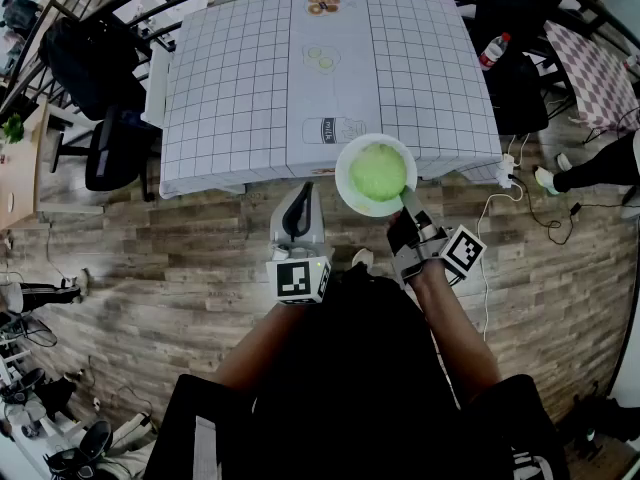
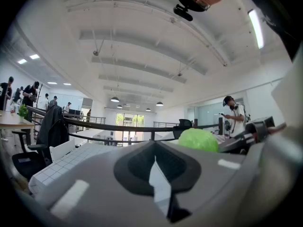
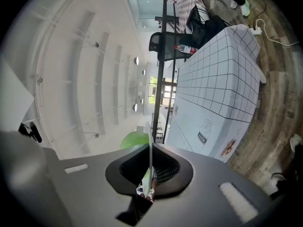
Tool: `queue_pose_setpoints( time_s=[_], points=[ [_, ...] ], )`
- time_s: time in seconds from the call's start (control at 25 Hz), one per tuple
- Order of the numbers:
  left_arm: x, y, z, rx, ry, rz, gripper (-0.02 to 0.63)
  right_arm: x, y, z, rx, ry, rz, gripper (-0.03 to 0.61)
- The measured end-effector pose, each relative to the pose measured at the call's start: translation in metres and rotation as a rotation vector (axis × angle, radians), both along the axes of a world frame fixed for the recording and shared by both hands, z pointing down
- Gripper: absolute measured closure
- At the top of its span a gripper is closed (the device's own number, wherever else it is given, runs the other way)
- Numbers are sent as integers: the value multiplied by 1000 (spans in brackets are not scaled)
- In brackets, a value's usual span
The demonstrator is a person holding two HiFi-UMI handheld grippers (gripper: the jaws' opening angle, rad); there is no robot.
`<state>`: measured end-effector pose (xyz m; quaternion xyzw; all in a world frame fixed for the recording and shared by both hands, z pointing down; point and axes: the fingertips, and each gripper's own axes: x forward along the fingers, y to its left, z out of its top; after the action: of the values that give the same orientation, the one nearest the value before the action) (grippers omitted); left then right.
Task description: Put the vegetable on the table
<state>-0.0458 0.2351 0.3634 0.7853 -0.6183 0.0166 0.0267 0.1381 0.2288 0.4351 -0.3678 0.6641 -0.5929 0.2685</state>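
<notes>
A round green vegetable (image 1: 378,171) lies on a white plate (image 1: 350,190) held just off the near edge of the table (image 1: 240,78), which wears a white grid cloth. My right gripper (image 1: 405,201) is shut on the plate's near rim. In the right gripper view the plate (image 3: 150,135) stands edge-on between the jaws of that gripper (image 3: 150,151), with the vegetable (image 3: 134,139) behind. My left gripper (image 1: 300,194) points at the table edge left of the plate, shut and holding nothing. The left gripper view shows the vegetable (image 2: 198,139) beyond that gripper (image 2: 158,174).
The cloth's middle strip carries printed pictures, among them a milk bottle (image 1: 322,129). A black chair (image 1: 112,150) stands left of the table. A water bottle (image 1: 494,50) sits at the right. A power strip and cables (image 1: 506,174) lie on the wooden floor, near a person's leg (image 1: 598,168).
</notes>
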Motion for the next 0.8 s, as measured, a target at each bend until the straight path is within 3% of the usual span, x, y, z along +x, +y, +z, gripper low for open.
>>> queue_pose_setpoints(
  time_s=[0.4,0.8],
  points=[
    [1,15,4,4,13,17,606,-15,18,3,-13,-53,8,572],
    [9,13,-1,8,18,17,606,-9,18,0,-25,-45,5,572]
  ],
)
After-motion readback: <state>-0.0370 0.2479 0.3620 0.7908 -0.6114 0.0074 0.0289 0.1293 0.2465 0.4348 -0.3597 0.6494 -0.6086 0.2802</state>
